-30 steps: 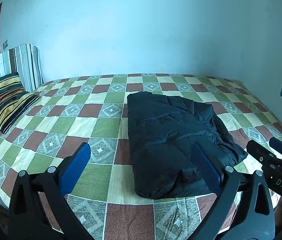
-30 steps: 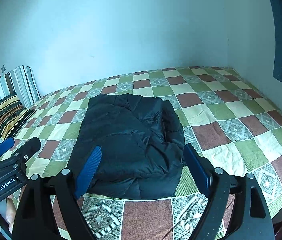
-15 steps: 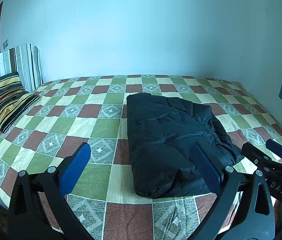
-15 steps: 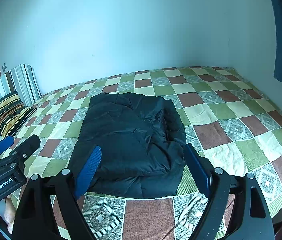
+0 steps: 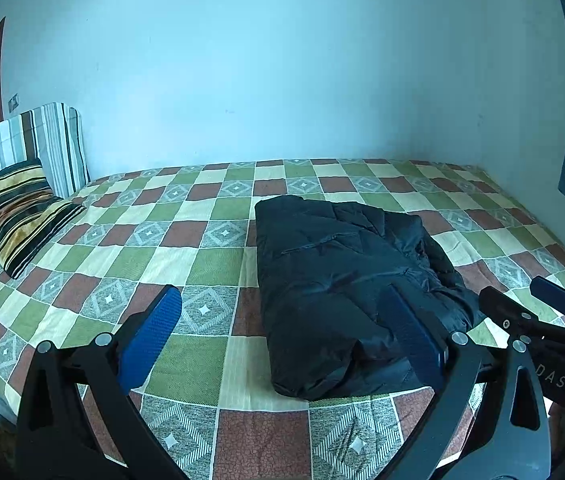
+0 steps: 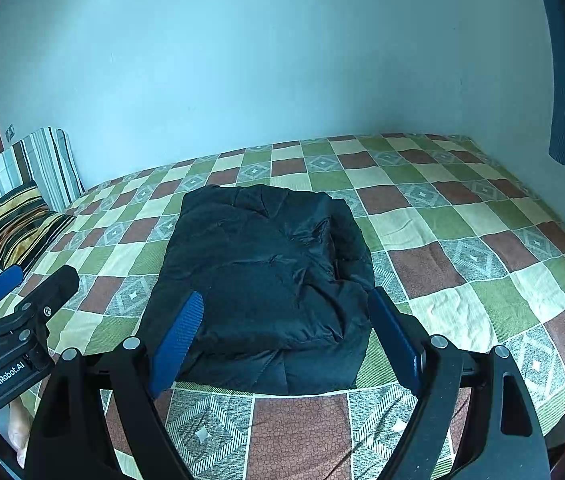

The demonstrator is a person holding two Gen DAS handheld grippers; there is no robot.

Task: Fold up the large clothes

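A black padded jacket (image 6: 266,280) lies folded into a thick bundle on the bed (image 6: 462,264), near its front edge, on a checkered cover. The right gripper (image 6: 286,344) and the left gripper (image 5: 286,340) both hang above the bed edge with fingers wide apart, holding nothing. A striped pillow (image 5: 14,212) leans at the far left.

Folded black jacket (image 6: 266,280) on checkered bedspread (image 6: 462,248)
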